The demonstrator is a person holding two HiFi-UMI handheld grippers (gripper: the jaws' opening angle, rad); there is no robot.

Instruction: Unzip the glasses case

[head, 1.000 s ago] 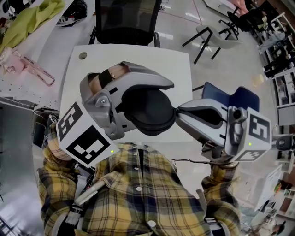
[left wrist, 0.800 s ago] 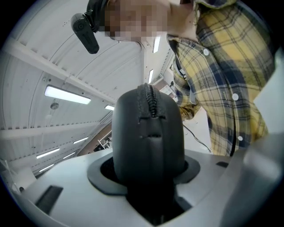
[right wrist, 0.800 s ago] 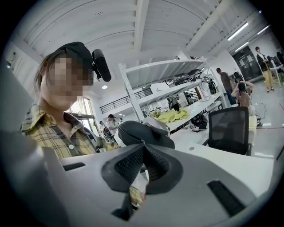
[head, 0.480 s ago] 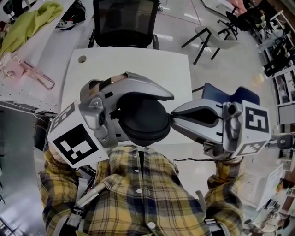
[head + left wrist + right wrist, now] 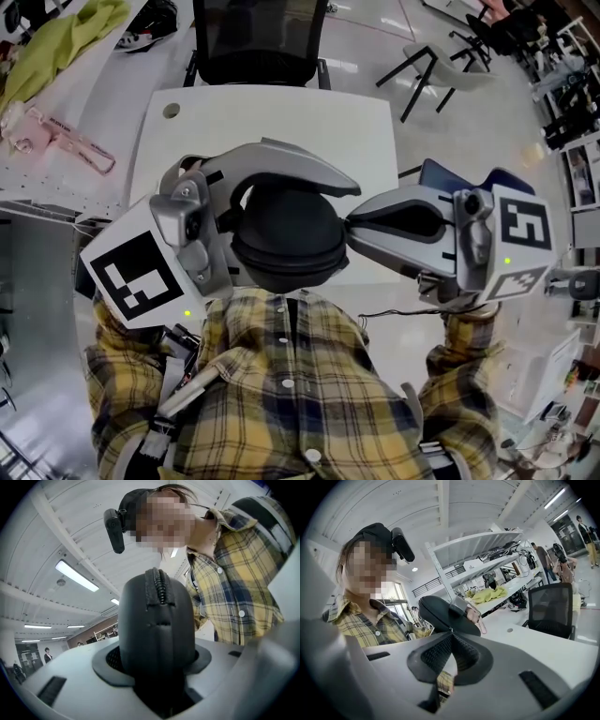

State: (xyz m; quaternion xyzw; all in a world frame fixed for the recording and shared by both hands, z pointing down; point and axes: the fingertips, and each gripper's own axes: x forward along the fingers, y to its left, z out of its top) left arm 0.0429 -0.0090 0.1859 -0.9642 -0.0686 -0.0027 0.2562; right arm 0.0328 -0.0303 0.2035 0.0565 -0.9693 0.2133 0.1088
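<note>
Here's the glasses case (image 5: 286,234), a dark matte hard shell, rounded like a flattened egg. It is up in the air at the person's chest, over the near edge of the white table (image 5: 281,117). The left gripper (image 5: 157,665) is clamped on it. Its smooth grey jaws squeeze the shell from either side, with the ribbed black pads pressed into it. The zipper (image 5: 159,585) runs as a toothed ridge up the case's narrow edge, on the side facing the plaid shirt (image 5: 281,394).

In the head view the case's long axis lies left to right, and its right end meets the right gripper (image 5: 451,632). That one's jaws are pinched together at the tips, right at the case's seam. Whatever sits between them is too small to make out.
</note>
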